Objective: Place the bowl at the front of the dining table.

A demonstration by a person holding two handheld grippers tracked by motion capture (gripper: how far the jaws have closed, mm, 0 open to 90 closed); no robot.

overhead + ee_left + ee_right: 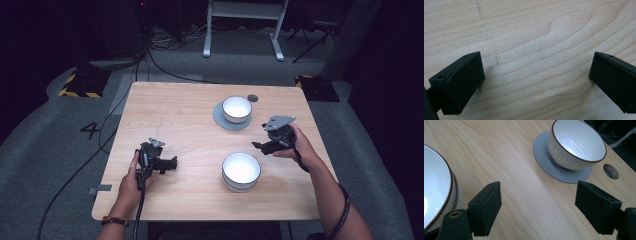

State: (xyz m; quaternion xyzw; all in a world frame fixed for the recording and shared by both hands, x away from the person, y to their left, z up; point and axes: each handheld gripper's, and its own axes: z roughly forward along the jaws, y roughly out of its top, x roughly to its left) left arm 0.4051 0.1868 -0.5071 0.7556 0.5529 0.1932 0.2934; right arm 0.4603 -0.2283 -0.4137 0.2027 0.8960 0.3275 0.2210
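Two white bowls with dark rims stand on the wooden table. The far bowl rests on a grey saucer. The near bowl stands alone toward the front. My right gripper hovers open just right of the near bowl, its jaws wide apart over bare wood and pointing left. My left gripper is open low over the table at the front left, with nothing between its jaws.
A round cable hole sits in the tabletop behind the saucer. Cables run over the grey floor beyond the table, near a white desk frame. The table's edges lie close to both forearms.
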